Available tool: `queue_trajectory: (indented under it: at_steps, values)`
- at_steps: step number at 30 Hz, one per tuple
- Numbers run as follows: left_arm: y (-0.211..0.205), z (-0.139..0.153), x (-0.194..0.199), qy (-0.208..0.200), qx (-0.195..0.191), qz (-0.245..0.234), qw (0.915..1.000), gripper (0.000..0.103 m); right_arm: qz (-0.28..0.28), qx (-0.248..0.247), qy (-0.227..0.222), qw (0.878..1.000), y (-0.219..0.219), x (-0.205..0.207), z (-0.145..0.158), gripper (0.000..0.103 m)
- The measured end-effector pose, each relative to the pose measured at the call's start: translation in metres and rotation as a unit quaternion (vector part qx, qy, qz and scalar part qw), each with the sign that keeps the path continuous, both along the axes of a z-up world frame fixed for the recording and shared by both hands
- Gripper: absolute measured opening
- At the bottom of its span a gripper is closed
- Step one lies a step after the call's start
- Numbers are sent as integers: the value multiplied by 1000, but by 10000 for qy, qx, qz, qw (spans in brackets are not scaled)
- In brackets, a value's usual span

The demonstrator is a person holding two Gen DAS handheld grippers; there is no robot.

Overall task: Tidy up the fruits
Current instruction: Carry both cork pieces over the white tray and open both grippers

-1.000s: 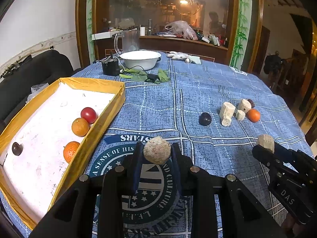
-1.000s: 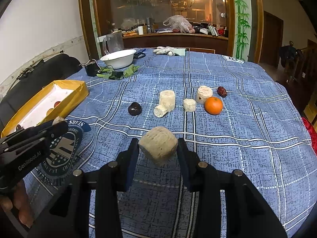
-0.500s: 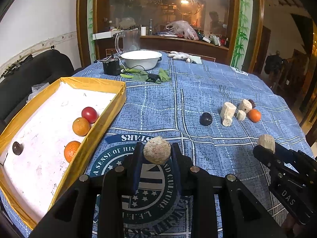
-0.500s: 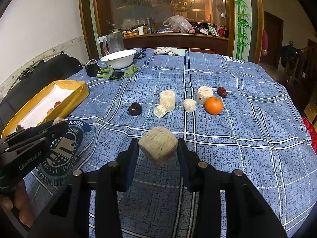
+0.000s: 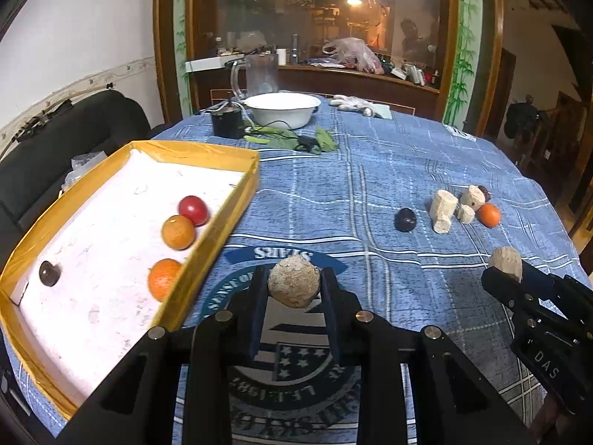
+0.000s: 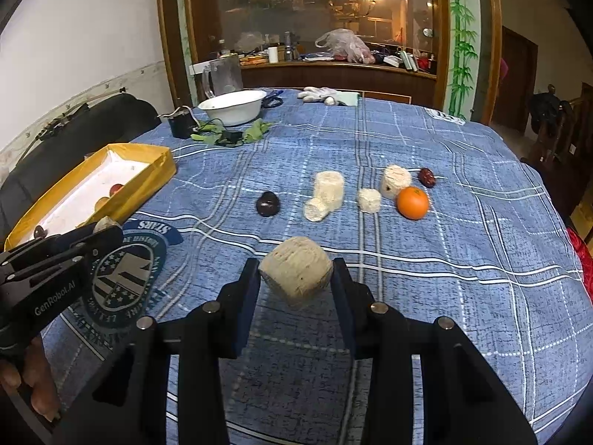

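Note:
My left gripper [image 5: 294, 289] is shut on a round beige fibrous chunk [image 5: 294, 285], held just right of the yellow-rimmed tray [image 5: 237, 207]. Two oranges [image 5: 178, 231], a red fruit [image 5: 192, 210] and a dark plum [image 5: 49, 273] lie in that tray. My right gripper [image 6: 295, 278] is shut on a beige corn-cob piece [image 6: 295, 276] above the blue cloth. Farther out on the cloth lie a dark plum [image 6: 267, 204], several pale cob pieces [image 6: 328, 193], an orange [image 6: 412, 202] and a red date [image 6: 427, 177].
At the far side of the table stand a white bowl [image 6: 232, 106], a glass jug [image 6: 222, 74], a black box with cables [image 6: 180, 124], green leaves [image 6: 255, 131] and white gloves [image 6: 320, 94]. A dark sofa [image 5: 74, 126] sits left of the tray.
The left gripper with its chunk has shifted slightly nearer the tray. The right gripper holds its cob piece almost still.

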State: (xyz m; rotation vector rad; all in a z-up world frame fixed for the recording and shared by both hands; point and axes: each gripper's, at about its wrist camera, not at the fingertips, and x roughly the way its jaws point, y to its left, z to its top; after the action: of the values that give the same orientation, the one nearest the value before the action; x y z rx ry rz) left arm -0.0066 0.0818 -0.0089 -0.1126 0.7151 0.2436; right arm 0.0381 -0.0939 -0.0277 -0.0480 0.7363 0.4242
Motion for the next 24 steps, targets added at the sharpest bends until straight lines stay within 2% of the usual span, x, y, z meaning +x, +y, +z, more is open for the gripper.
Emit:
queue_trajectory:
  at_steps: [8,13,17,24]
  values:
    - [26,11,-16,-60,-193,213,9996,27,378,-3,-52,9993,33,-7,8,41]
    - [51,29,-32,-250,-239,488,9982,27,668,8,-69,9977,56,-9,14,41]
    - [82,37,-42,-261,-178,976,9947,27,964,91,-80,9953,81,-7,24,41]
    - [144,22,-41,148,-205,1897,9815,27,1584,163,-124,9872,146,5,41,41]
